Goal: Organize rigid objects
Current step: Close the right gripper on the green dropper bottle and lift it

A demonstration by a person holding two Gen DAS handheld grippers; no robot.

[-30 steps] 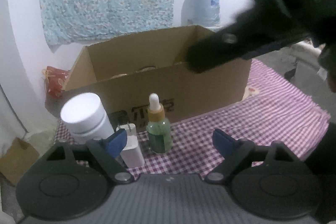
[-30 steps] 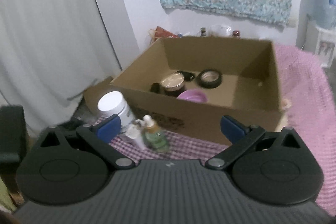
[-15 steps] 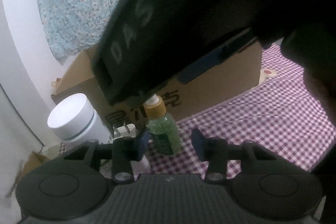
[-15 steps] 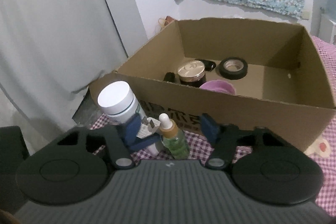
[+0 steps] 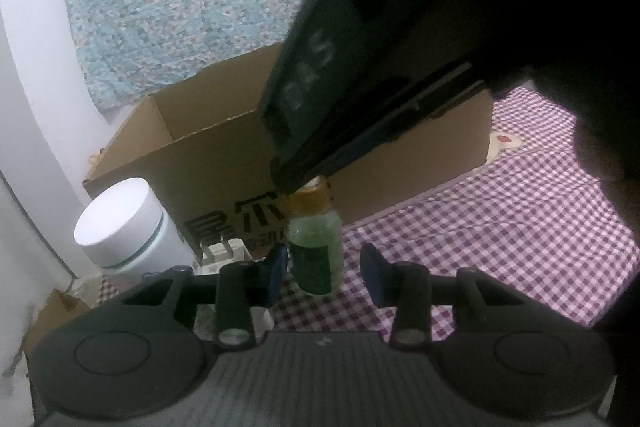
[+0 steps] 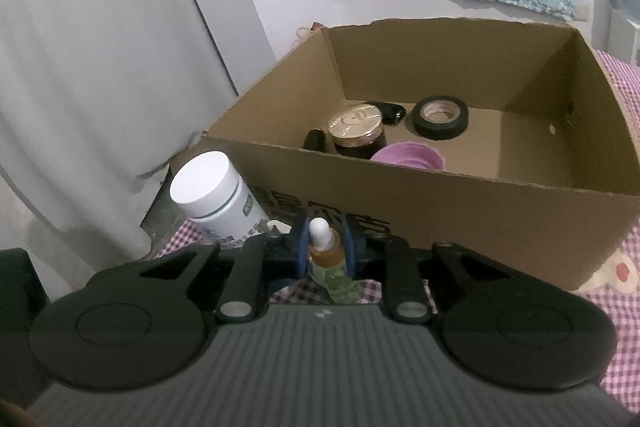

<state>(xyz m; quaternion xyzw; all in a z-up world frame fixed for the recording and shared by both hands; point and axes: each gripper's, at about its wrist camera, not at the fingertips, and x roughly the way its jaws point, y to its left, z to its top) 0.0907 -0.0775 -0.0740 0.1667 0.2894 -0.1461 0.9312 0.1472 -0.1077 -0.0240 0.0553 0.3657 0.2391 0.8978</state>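
A green dropper bottle (image 5: 315,253) with an amber collar and white bulb stands on the checked cloth in front of the cardboard box (image 5: 420,163). My right gripper (image 6: 325,250) is shut on the dropper bottle (image 6: 326,255) at its neck. In the left wrist view the right gripper's dark body looms over the bottle from the upper right. My left gripper (image 5: 323,269) is open, its blue pads on either side of the bottle's base, not touching it.
A white jar (image 5: 128,227) and a white plug adapter (image 5: 224,253) stand left of the bottle. Inside the box (image 6: 520,199) lie a gold-lidded jar (image 6: 356,127), a black tape roll (image 6: 440,117), a purple bowl (image 6: 408,157) and small black items.
My right gripper came down over the dropper bottle and closed on its neck. My left gripper narrowed and moved closer around the bottle's base.
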